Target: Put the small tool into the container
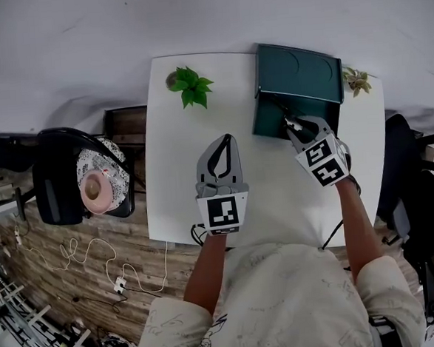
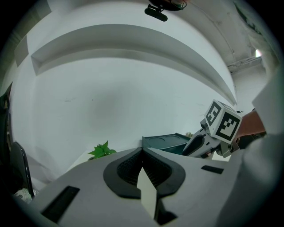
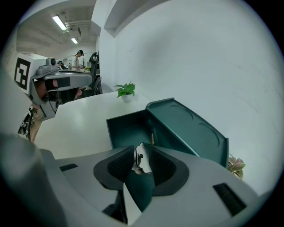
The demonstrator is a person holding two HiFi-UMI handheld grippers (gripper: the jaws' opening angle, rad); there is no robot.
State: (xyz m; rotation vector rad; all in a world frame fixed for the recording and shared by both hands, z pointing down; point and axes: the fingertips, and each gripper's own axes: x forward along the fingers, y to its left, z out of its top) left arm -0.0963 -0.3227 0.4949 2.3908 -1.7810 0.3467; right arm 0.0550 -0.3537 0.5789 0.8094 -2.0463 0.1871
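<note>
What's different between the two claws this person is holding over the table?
The left claw is shut and empty; the right claw holds a small tool. The left claw hangs over bare white table; the right claw points into the open green container. Both are grey and carry a marker cube.

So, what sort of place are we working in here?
Most likely an office or lab workroom: a white table, a black office chair beside it, and, in the right gripper view, ceiling strip lights far back.
</note>
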